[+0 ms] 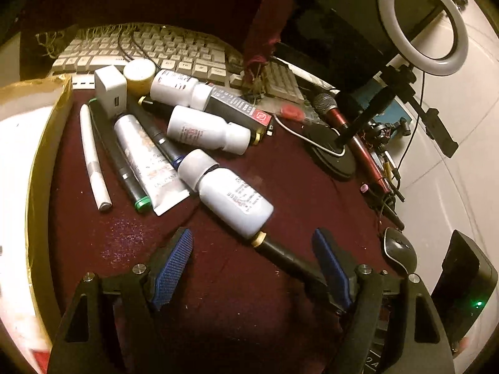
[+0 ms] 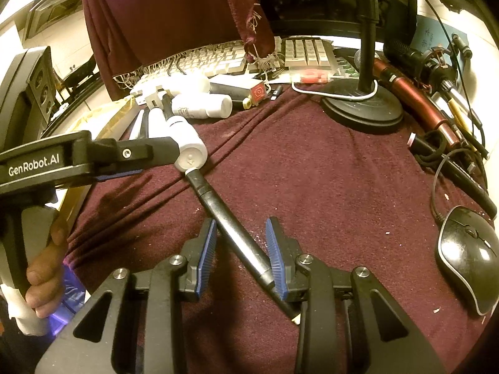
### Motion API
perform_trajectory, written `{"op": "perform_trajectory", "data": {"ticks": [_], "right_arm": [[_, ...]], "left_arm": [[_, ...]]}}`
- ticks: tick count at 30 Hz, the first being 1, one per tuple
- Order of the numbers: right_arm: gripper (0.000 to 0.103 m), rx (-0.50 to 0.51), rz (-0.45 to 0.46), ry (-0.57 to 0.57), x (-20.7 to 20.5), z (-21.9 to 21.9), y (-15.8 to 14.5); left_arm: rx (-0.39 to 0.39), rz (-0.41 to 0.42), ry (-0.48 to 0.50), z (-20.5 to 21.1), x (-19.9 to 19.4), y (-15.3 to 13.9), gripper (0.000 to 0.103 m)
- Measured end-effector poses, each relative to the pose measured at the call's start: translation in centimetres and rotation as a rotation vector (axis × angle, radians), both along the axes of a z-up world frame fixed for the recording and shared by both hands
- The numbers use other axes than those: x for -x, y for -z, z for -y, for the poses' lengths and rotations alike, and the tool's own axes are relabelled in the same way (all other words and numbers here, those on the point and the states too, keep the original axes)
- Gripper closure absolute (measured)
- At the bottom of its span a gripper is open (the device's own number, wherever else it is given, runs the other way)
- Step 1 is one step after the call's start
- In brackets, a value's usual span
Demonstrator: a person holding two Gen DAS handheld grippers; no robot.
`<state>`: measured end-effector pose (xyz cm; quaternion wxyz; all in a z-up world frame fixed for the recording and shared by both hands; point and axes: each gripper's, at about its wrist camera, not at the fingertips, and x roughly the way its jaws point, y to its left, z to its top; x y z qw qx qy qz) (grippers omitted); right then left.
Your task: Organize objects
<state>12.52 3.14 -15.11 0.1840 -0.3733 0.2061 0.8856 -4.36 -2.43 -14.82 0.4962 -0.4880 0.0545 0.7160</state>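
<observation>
A black pen point(image 2: 230, 227) lies slantwise on the maroon cloth. It runs between the jaws of my right gripper point(image 2: 241, 246), which is open; the pen rests against the right pad point(image 2: 276, 258) and stands clear of the left one. The pen's far end meets a white bottle point(image 1: 234, 196) lying on its side. My left gripper point(image 1: 252, 246) hovers open just in front of that bottle, with only the pen point(image 1: 290, 258) crossing near its right finger. Two more white bottles point(image 1: 205, 129), a tube point(image 1: 149, 162), a white pen point(image 1: 93, 159) and a green-capped marker point(image 1: 121, 162) lie in the pile behind.
A gold-rimmed box point(image 1: 40, 155) stands at the left. A keyboard point(image 1: 174, 53) lies behind the pile. A ring light stand point(image 2: 361, 106), a microphone point(image 1: 343, 124), cables and a mouse point(image 2: 471, 255) line the right side. A hand point(image 2: 46, 274) holds the left gripper's handle.
</observation>
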Motion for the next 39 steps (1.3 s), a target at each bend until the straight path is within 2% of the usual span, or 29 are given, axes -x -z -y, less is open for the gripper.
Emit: {"op": "perform_trajectory", "data": {"ticks": [9,12,16,18,21,26,30,34,37,39], "right_arm": [[0.072,0.002,0.008,0.001,0.0,-0.1,-0.1],[0.072,0.003,0.006,0.001,0.0,-0.1,-0.1],[0.072,0.013,-0.012,0.001,-0.2,-0.3,-0.2],[0.072,0.018,-0.018,0.002,-0.3,-0.4,-0.2],[0.072,0.022,-0.023,0.001,-0.4,-0.3,-0.1],[0.072,0.033,-0.037,0.002,-0.9,-0.4,-0.1],[0.072,0.037,-0.045,-0.001,-1.0,-0.6,0.0],[0.072,0.026,-0.039,-0.003,-1.0,-0.4,-0.1],[0.072,0.021,-0.035,-0.002,-1.1,-0.3,-0.1],[0.072,0.023,-0.036,0.0,-1.1,-0.3,-0.1]], "left_arm": [[-0.004,0.007,-0.026,0.9,0.2,0.3,0.029],[-0.024,0.01,-0.069,2.3,0.8,-0.4,0.029],[-0.07,0.067,-0.163,5.6,2.1,-0.8,0.029],[-0.1,0.103,-0.165,6.9,2.2,-1.1,0.029],[-0.093,0.062,-0.177,7.1,1.7,-1.7,0.029],[-0.055,0.023,-0.174,4.7,1.6,-1.4,0.029],[-0.001,0.024,-0.12,-0.2,1.7,-0.9,0.029],[0.082,0.021,-0.107,-4.4,2.0,0.6,0.029],[0.126,-0.047,-0.129,-5.9,1.7,1.2,0.041],[0.162,-0.106,-0.153,-6.0,1.6,1.3,0.067]]}}
